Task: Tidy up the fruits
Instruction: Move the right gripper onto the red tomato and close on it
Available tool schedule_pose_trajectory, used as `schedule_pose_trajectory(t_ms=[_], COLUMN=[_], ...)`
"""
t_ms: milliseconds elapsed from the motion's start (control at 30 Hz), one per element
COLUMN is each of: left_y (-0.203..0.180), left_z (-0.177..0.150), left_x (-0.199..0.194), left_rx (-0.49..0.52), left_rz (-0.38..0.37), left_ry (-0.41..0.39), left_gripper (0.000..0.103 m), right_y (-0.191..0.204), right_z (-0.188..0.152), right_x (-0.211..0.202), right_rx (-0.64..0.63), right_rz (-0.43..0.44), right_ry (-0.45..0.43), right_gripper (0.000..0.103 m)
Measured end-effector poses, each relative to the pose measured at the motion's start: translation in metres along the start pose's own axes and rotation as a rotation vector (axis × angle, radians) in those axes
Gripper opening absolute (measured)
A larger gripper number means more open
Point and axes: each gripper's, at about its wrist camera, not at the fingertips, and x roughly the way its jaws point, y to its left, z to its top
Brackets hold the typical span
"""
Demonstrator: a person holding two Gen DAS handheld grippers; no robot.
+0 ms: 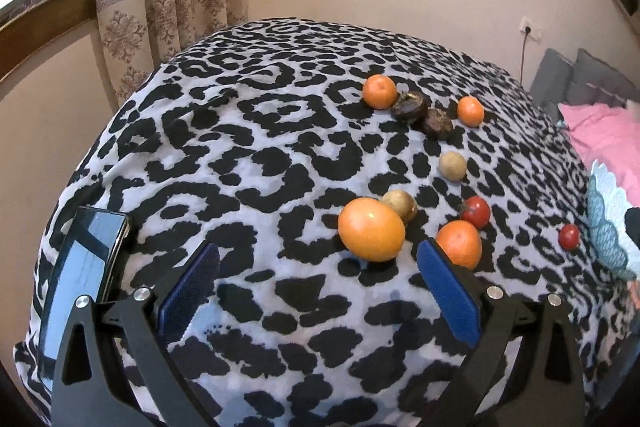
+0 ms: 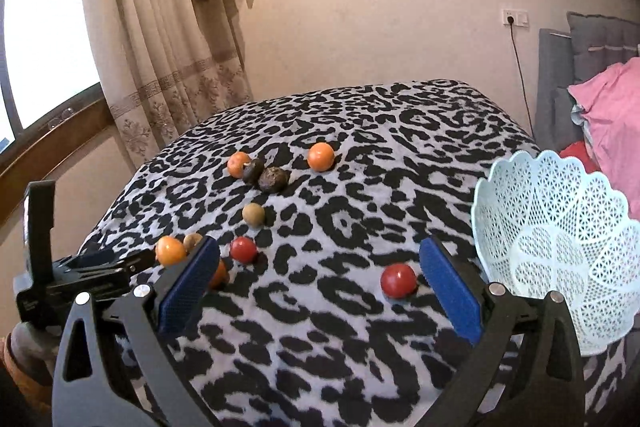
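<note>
Several fruits lie on a leopard-print table cover [image 1: 260, 155]. In the left wrist view a large orange [image 1: 371, 229] lies just ahead of my open, empty left gripper [image 1: 318, 255], with a smaller orange [image 1: 460, 243] behind the right finger, two brown-yellow fruits [image 1: 400, 205], two tomatoes [image 1: 476, 211], two dark fruits [image 1: 409, 106] and two far oranges [image 1: 380, 91]. My right gripper [image 2: 320, 251] is open and empty; a red tomato [image 2: 398, 280] lies between its fingers, near the right one. A pale blue lattice basket [image 2: 560, 251] stands at the right.
A phone [image 1: 82, 275] on a mount sits at the left gripper's left side. The left gripper's body [image 2: 80, 267] shows at the left of the right wrist view. A bed with a pink blanket [image 2: 612, 115] is to the right, a curtain [image 2: 160, 47] and wall behind.
</note>
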Motion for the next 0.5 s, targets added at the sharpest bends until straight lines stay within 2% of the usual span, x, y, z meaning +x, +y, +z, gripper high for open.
schedule_pose_trajectory(t_ms=[233, 500], left_y=[-0.01, -0.011], left_z=[-0.002, -0.002], left_x=[0.005, 0.008], left_rx=[0.05, 0.064], left_rz=[0.001, -0.014], left_ry=[-0.011, -0.017], left_gripper=[0.098, 0.098], right_y=[-0.004, -0.013], right_z=[-0.022, -0.032], right_x=[-0.007, 0.005], right_rx=[-0.013, 0.018], right_rz=[0.005, 0.04], right_ry=[0.038, 0.1], right_gripper=[0.101, 0.1])
